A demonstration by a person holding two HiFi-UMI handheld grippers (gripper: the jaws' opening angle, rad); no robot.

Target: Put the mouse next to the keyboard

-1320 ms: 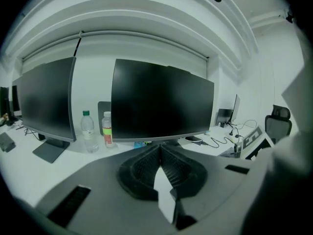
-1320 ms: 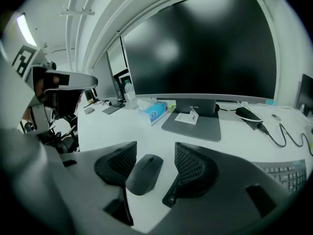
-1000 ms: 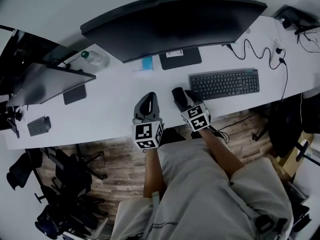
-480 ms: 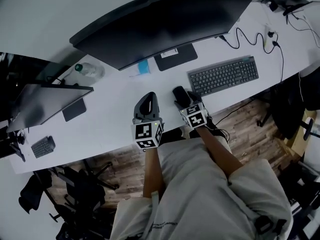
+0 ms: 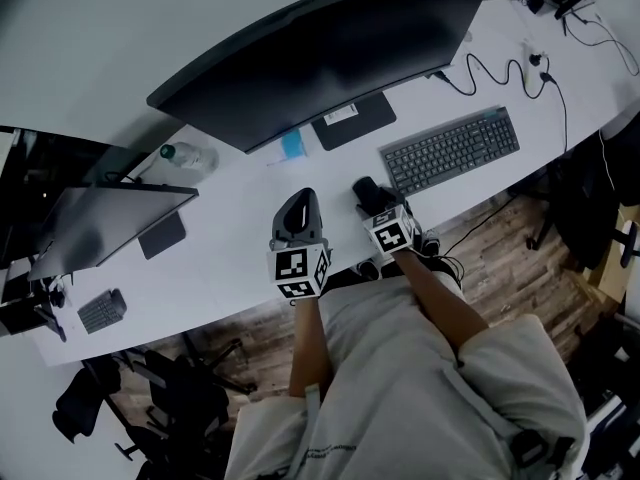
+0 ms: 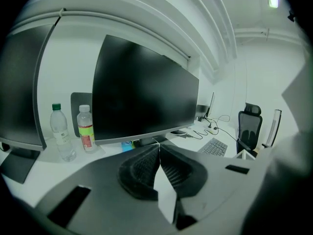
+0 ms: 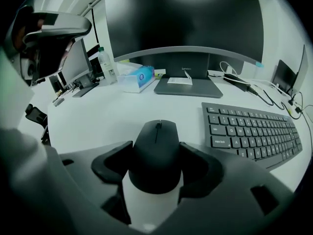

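The right claw points steeply down at the white worktop. Its jaws stand wide and have just been opening, then easing in a touch. Between them sits the black, rounded computer mouse, resting on the worktop with the ribbed pads close along both its sides. Whether the pads touch it cannot be told. The left claw hovers just to the left of the right one, its two ribbed jaws pressed together with nothing between them.

The mouse lies near the left end of the dark grey flat keyboard, beside its near corner and not touching it. Farther back stands the flat dark base of the wide curved black monitor. Left of the base lies a blue and white tissue pack, and beyond that a clear plastic bottle. Black cables trail across the worktop behind the keyboard.
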